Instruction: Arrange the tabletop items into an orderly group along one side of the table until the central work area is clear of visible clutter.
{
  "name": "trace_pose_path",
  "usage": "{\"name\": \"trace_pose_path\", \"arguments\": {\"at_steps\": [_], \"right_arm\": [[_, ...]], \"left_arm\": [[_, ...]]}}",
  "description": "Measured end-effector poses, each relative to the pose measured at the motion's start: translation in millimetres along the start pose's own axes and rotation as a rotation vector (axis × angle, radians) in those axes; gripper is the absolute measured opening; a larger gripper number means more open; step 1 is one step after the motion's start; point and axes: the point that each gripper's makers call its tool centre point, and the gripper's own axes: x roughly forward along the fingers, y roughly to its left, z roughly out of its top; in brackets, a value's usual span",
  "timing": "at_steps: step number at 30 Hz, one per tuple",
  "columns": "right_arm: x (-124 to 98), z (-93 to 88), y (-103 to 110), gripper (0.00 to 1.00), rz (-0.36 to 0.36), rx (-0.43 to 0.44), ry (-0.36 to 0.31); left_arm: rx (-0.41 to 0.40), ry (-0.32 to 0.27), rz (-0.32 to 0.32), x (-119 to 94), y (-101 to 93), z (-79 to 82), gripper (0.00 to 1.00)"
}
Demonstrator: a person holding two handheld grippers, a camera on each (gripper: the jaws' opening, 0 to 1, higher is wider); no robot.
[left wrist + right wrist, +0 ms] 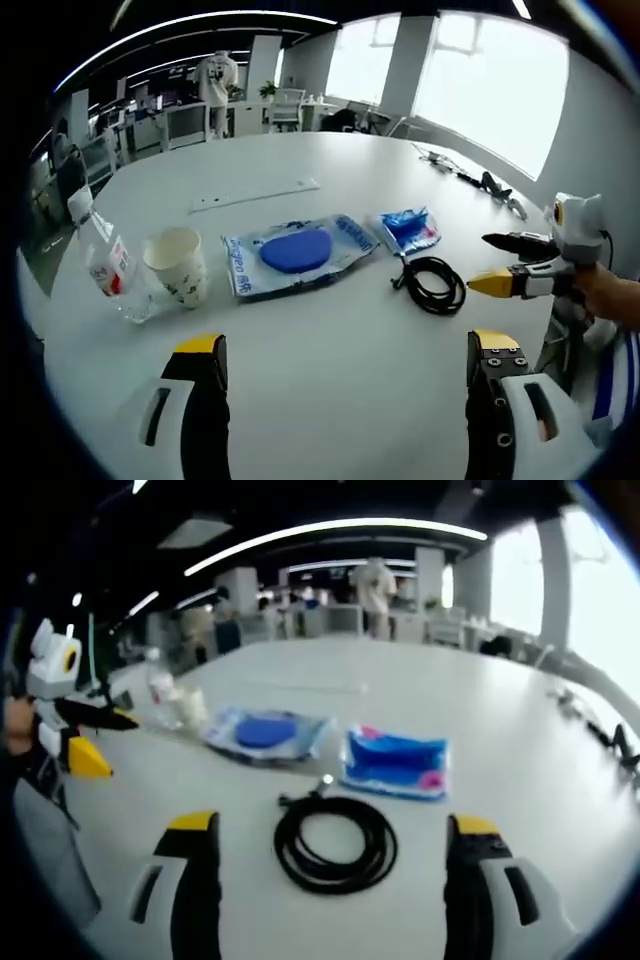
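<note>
Faintly, water bottle [108, 262] red label, blue pouch [297, 254] print unreadable

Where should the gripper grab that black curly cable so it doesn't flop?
Probably from straight above, pinching across the bundled strands at the near edge of the coiled black cable. It lies flat on the white table, directly between the right gripper's open jaws, so one jaw can drop inside the ring.

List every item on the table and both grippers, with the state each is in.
water bottle: capped, tilted on the table
paper cup: upright, open top
clear packet with blue pad: lying flat
small blue packet: lying flat
black cable: coiled, loose on the table
white strip: flat, farther back
left gripper: open, holding nothing
right gripper: open, jaws either side of the cable
</note>
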Motion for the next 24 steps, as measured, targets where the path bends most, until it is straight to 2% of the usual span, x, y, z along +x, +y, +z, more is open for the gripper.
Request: {"name": "trace_pose_path", "arguments": {"at_steps": [5,14,17,24], "right_arm": [[-4.6,1.2,7.6,0.90,-0.003,-0.001,-0.005],[-16.3,3.6,12.9,0.90,-0.005,-0.020,-0.002],[-25.0,5.7,14.2,0.90,-0.008,-0.016,-0.008],[-37.5,3.2,16.5,0.90,-0.019,-0.007,-0.010]], "left_arm": [[-0.035,-0.011,0.033,-18.5,17.2,-7.6,0.99],[-0.056,-0.041,0.045,-41.0,27.6,-10.3,0.99],[-0.042,-0.041,0.051,-51.0,36.2,-16.0,0.99],[-0.081,-0.074,0.083,-76.5,62.1,-20.5,0.99]]}}
